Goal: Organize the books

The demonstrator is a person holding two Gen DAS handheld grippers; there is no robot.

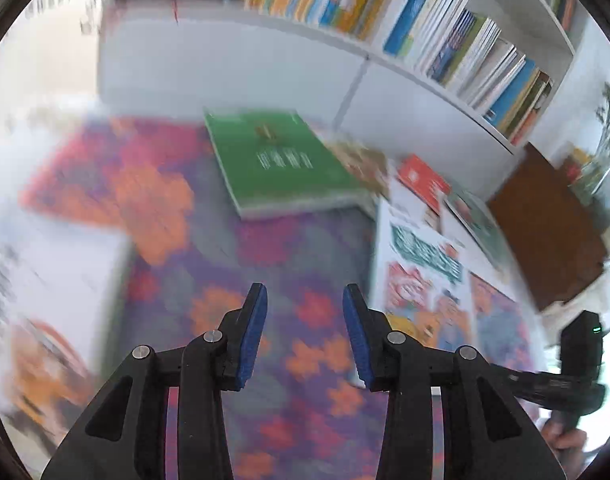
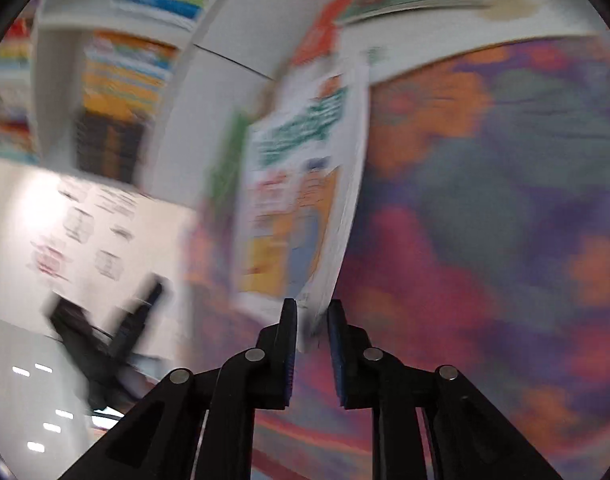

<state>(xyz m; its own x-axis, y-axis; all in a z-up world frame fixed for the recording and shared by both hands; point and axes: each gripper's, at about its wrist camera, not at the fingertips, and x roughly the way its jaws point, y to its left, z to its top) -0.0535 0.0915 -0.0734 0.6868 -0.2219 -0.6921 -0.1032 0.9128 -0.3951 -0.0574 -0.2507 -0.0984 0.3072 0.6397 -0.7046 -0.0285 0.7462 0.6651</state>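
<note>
The white-covered book (image 2: 297, 184) with teal title lettering and orange panels sits between the pads of the right gripper (image 2: 311, 320), pinched at its near corner or edge; the jaws stand narrow and the page block passes right between them, so this reads as a clenched grip on the book. In the left wrist view the same book (image 1: 421, 272) shows at the right, over the patterned floor mat (image 1: 233, 240) in purple and orange. Heavy blur in the right view (fine detail of the contact is not readable).

Left gripper (image 1: 303, 312) hangs over the mat with a clear gap between its blue pads and nothing in it: released, empty.

Around it: a green book (image 1: 277, 160) lies flat on the mat near the base of the white bookshelf (image 1: 233, 60), a red book (image 1: 423, 178) and others are scattered just beside it, and upright books fill the shelf row above.

Risks, as a judgement: the grip is on one corner only, so the book's weight could swing it or fan the pages open, and it may slip from the pads. A tilted book could also catch the shelf edge or the leaning spines on insertion.

Orientation: in the right view the book's long axis runs away from the gripper, up the frame, cover facing left and page edge right; the far end points toward the shelf base.
</note>
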